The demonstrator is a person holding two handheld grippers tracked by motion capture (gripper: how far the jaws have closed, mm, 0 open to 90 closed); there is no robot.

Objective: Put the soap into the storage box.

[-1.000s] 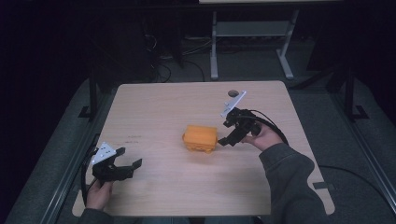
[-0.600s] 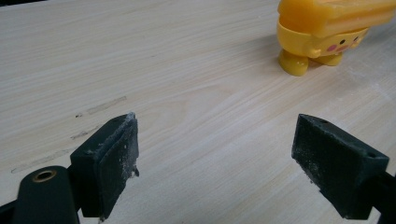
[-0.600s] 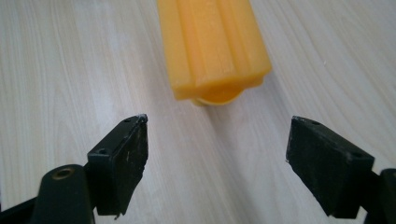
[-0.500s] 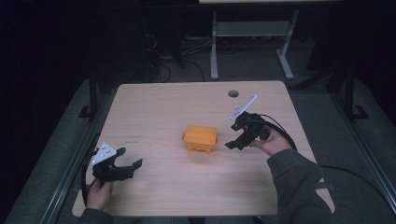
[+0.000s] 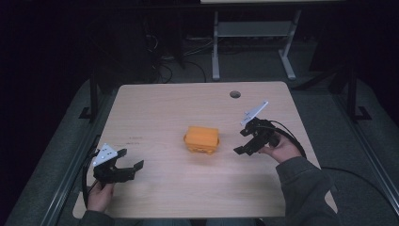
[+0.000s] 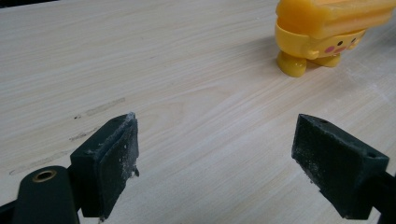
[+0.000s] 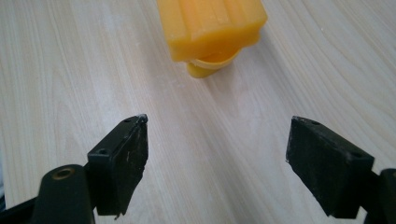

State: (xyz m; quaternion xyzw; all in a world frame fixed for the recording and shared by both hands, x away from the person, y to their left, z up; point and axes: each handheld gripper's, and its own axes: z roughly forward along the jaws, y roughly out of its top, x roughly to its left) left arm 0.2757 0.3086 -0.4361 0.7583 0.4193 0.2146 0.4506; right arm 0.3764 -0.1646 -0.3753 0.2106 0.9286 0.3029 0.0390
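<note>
Left tool spread, empty, low over my pale wooden worktop at near left. Right tool also spread, empty, just right of the small yellow-orange plastic toy figure with a ridged block top, not touching. Toy stands mid-worktop.

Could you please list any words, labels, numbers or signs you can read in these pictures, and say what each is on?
None can be read.
Yellow toy: a face with pink cheeks, no lettering.
Table: faint dark marks near its left side, too small to read as text.
</note>
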